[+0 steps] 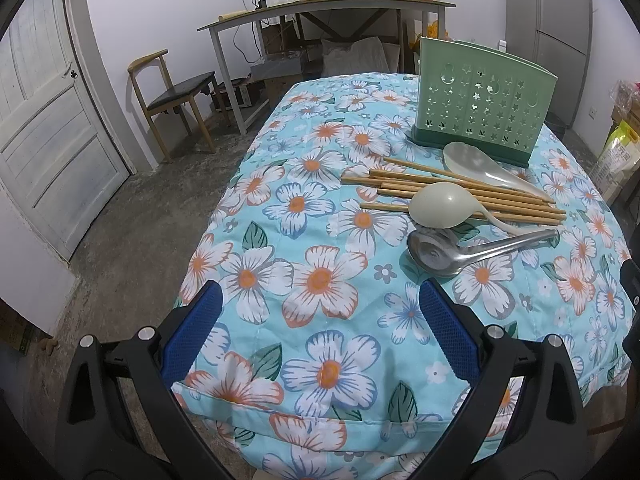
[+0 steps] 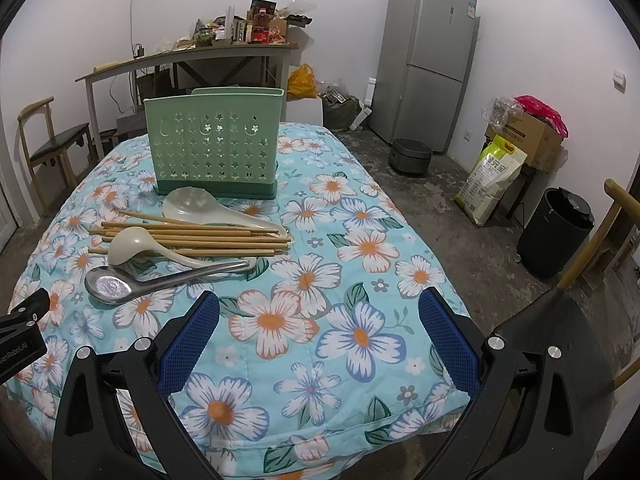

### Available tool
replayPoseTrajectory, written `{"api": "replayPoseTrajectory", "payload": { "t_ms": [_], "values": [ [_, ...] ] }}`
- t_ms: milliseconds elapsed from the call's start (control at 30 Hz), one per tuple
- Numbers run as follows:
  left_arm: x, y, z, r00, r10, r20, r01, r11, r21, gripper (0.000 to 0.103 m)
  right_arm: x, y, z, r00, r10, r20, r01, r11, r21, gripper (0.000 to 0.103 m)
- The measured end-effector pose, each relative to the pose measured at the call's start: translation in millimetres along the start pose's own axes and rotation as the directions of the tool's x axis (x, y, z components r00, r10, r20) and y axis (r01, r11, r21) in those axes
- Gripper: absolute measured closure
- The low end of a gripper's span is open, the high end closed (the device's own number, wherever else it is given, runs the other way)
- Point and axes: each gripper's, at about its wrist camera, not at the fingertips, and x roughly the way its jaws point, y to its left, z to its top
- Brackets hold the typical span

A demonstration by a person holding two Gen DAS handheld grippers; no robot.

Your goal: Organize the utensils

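1. Left gripper (image 1: 320,312) and right gripper (image 2: 320,320) both hover spread and empty above the cloth (image 2: 360,280).
2. Chopsticks (image 2: 192,238) and three spoons lie flat before the holder (image 2: 214,140).
3. The steel spoon (image 2: 160,280) looks stiff and slippery; pinch its handle.

Upright green holder (image 2: 214,148), before it clear rice paddle (image 2: 208,208), bamboo chopsticks (image 2: 192,238), cream ladle (image 2: 132,246), steel spoon (image 2: 116,286)

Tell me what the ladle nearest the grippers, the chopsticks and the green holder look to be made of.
Ladle: probably stainless steel, polished, with mirror-like glare in its bowl. Chopsticks: likely bamboo or wood, matte tan, square-cut ends. Holder: evidently moulded plastic, pale green with star cut-outs and a darker base.
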Motion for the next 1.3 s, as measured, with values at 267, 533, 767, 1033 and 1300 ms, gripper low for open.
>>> {"api": "replayPoseTrajectory", "payload": {
  "t_ms": [267,533,767,1033,1300],
  "values": [
    [0,1,0,1.000,0.000,0.002,0.000,1.000,-0.003,0.008,0,0,0,1.000,-0.001,0.001,0.001,1.000,0.002,0.006],
    [6,9,6,1.000,-0.019,0.004,0.019,1.000,-0.006,0.008,1,1,0,1.000,-0.001,0.002,0.001,1.000,0.001,0.006],
    [16,9,12,0.999,-0.035,-0.001,0.035,0.999,0.009,0.008,6,3,5,1.000,0.010,0.016,-0.010,1.000,-0.012,0.006],
    [33,3,22,0.991,-0.131,-0.005,0.131,0.990,0.049,0.008,11,8,17,0.991,0.101,0.092,-0.099,0.995,-0.027,0.006],
    [49,1,27,0.932,-0.361,-0.022,0.360,0.933,-0.017,0.008,33,9,20,0.960,0.259,0.109,-0.253,0.965,-0.065,0.006]
  ]
}}
